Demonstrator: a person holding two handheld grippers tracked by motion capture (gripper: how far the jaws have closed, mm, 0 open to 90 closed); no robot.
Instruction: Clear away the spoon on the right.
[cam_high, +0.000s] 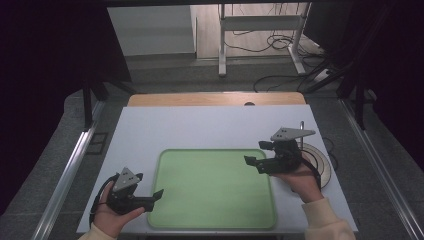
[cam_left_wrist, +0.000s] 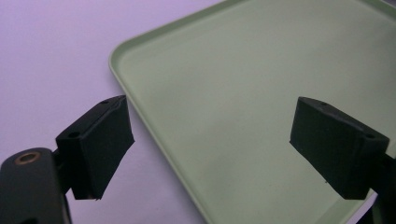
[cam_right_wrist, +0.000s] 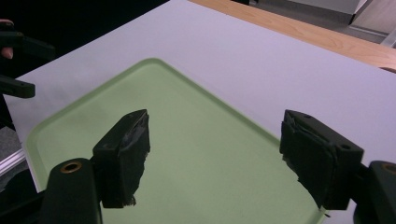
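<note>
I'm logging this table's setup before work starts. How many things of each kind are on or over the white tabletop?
Green tray: 1
Round wood-rimmed thing with a black ring, partly hidden behind the right hand: 1
Handheld claws, both open and holding nothing, left claw and right claw: 2
Total: 4

White tabletop lying under even light, wooden edge strip running along its far side, grey floor spreading beyond, metal desk frame standing farther back, cables trailing beside that frame
</note>
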